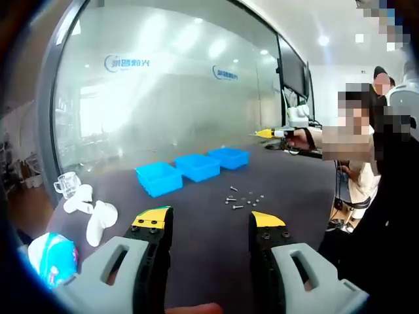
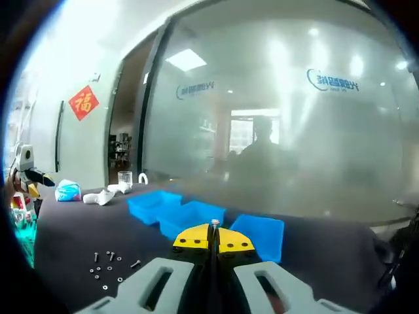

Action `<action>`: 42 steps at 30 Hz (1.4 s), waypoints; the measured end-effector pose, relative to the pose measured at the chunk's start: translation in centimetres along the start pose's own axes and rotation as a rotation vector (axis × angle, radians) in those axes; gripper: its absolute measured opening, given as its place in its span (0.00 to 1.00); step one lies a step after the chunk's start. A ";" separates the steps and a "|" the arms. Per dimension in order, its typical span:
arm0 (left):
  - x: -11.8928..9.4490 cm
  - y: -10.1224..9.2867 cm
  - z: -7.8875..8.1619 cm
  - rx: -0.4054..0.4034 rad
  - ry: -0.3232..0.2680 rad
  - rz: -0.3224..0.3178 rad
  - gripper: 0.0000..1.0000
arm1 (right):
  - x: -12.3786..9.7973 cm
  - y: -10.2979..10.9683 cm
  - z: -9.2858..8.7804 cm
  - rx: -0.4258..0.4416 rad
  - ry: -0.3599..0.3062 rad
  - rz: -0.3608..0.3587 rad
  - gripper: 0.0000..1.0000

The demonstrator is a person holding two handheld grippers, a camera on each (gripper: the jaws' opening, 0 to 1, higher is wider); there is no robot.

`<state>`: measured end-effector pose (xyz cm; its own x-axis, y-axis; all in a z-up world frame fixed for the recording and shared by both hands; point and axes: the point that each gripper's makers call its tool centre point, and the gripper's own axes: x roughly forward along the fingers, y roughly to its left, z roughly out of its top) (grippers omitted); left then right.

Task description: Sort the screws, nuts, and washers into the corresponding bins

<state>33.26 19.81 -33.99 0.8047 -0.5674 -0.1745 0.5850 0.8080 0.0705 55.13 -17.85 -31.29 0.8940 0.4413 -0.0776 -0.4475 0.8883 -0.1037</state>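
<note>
Three blue bins stand in a row on the dark table. A small scatter of screws, nuts and washers lies in front of them. My left gripper is open above the near table, short of the scatter, with nothing between its jaws. My right gripper is shut on a small screw that sticks up from its yellow tips, held in front of the bins. The loose hardware lies at the lower left there. The right gripper also shows far right, held by a person.
White gloves, a clear glass cup and a blue-and-white packet lie at the table's left end. A frosted glass wall runs behind the bins. A person stands at the right edge. The left gripper shows at far left.
</note>
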 end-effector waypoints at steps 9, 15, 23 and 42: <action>-0.1 -0.1 0.4 -0.011 -0.011 0.008 0.46 | 4.5 -2.8 -0.3 -0.021 0.062 -0.041 0.00; 0.2 -0.4 0.8 -0.003 -0.014 0.005 0.46 | 7.4 -3.6 -1.0 -0.031 0.126 -0.044 0.00; 0.3 -0.6 0.7 -0.006 -0.011 0.007 0.46 | 9.6 -4.7 -1.7 -0.027 0.173 -0.067 0.00; 0.6 -0.6 0.0 -0.012 0.009 0.005 0.46 | 10.2 -5.2 -4.0 0.011 0.203 -0.078 0.11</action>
<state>33.38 18.99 -34.15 0.8064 -0.5623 -0.1831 0.5800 0.8124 0.0597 66.48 -18.44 -35.50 0.9022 0.3377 -0.2683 -0.3762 0.9204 -0.1066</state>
